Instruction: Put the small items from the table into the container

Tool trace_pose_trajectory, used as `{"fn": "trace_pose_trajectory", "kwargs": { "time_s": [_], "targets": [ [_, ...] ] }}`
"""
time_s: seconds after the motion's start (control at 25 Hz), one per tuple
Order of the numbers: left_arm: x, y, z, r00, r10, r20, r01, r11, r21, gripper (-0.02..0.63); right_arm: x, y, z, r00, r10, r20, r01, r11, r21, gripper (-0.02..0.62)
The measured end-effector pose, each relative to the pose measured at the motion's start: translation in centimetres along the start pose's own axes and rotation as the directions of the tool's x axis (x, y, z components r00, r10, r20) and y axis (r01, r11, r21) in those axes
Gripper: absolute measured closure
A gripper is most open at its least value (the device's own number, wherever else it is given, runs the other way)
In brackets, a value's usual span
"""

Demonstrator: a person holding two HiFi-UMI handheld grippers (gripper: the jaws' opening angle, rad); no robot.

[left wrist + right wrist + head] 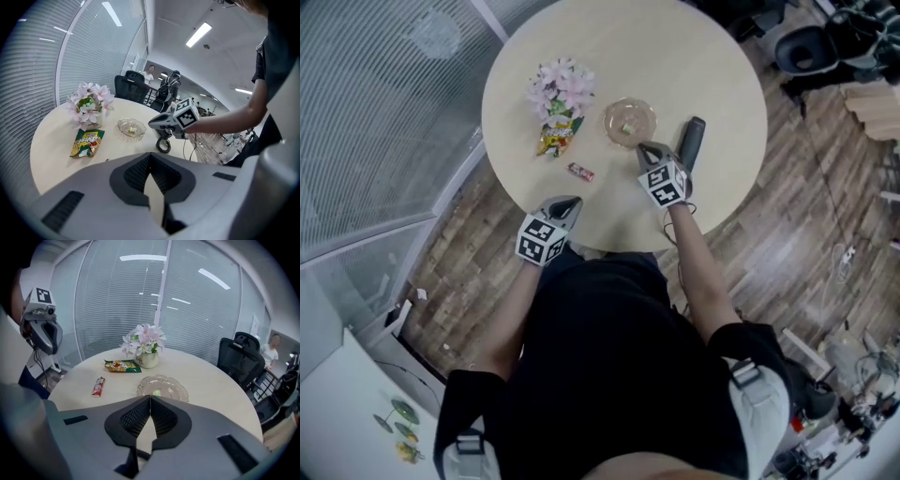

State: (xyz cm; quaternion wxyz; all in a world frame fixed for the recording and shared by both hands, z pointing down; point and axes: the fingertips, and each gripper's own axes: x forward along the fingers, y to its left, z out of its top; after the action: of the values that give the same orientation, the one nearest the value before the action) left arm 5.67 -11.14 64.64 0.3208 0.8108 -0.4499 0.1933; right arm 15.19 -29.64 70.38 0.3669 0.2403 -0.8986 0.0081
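Note:
A clear glass dish (629,122) stands near the middle of the round table with a small green item (156,393) in it. A red candy bar (580,172) lies to its lower left, and a green and yellow snack bag (553,142) lies by the flower pot. My right gripper (647,148) hovers just at the dish's near rim, shut and empty; in its own view the closed jaws (151,397) point at the dish (162,387). My left gripper (570,202) is at the table's near edge, below the candy bar, shut with nothing in it (150,154).
A pot of pink flowers (562,92) stands left of the dish. A black handset (691,141) with a coiled cord (163,146) lies right of the right gripper. The beige table (712,75) is ringed by a glass wall on the left and office chairs beyond.

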Motion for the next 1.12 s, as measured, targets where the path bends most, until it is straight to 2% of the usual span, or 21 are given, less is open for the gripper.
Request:
{"fn": "trace_pose_trajectory", "kwargs": {
  "time_s": [0.16, 0.24, 0.4, 0.6, 0.88, 1.04, 1.12],
  "targets": [
    [0.7, 0.3, 1.1, 1.0, -0.007, 0.013, 0.007, 1.0, 0.003, 0.603, -4.4, 1.9, -1.6, 0.998, -0.029, 0.049, 0.02, 0.984, 0.177, 0.571],
    [0.9, 0.0, 1.4, 1.0, -0.013, 0.015, 0.013, 1.0, 0.012, 0.603, -6.4, 3.4, -3.0, 0.999, -0.019, 0.049, 0.007, 0.973, 0.231, 0.571],
    [1.7, -1.3, 1.9, 0.999, -0.045, 0.011, 0.045, 0.998, 0.032, 0.603, -9.4, 5.9, -5.8, 0.999, 0.019, 0.051, -0.033, 0.958, 0.286, 0.571],
    [2.7, -2.9, 3.0, 0.996, -0.093, 0.008, 0.091, 0.992, 0.087, 0.603, -11.4, 6.5, -9.3, 1.0, -0.023, 0.018, 0.015, 0.938, 0.347, 0.571],
    [3.2, -3.0, 3.4, 0.993, -0.116, 0.005, 0.115, 0.987, 0.115, 0.603, -11.7, 8.0, -9.8, 1.0, -0.007, 0.006, 0.005, 0.951, 0.309, 0.571],
    [3.3, -3.7, 3.5, 0.994, -0.112, -0.014, 0.113, 0.978, 0.175, 0.604, -12.2, 8.3, -9.8, 1.0, -0.002, 0.005, 0.0, 0.955, 0.296, 0.571],
    [3.2, -4.1, 3.9, 0.994, -0.113, -0.004, 0.112, 0.978, 0.175, 0.604, -12.5, 8.4, -9.9, 1.0, 0.006, -0.001, -0.006, 0.961, 0.278, 0.571]
  ]
}}
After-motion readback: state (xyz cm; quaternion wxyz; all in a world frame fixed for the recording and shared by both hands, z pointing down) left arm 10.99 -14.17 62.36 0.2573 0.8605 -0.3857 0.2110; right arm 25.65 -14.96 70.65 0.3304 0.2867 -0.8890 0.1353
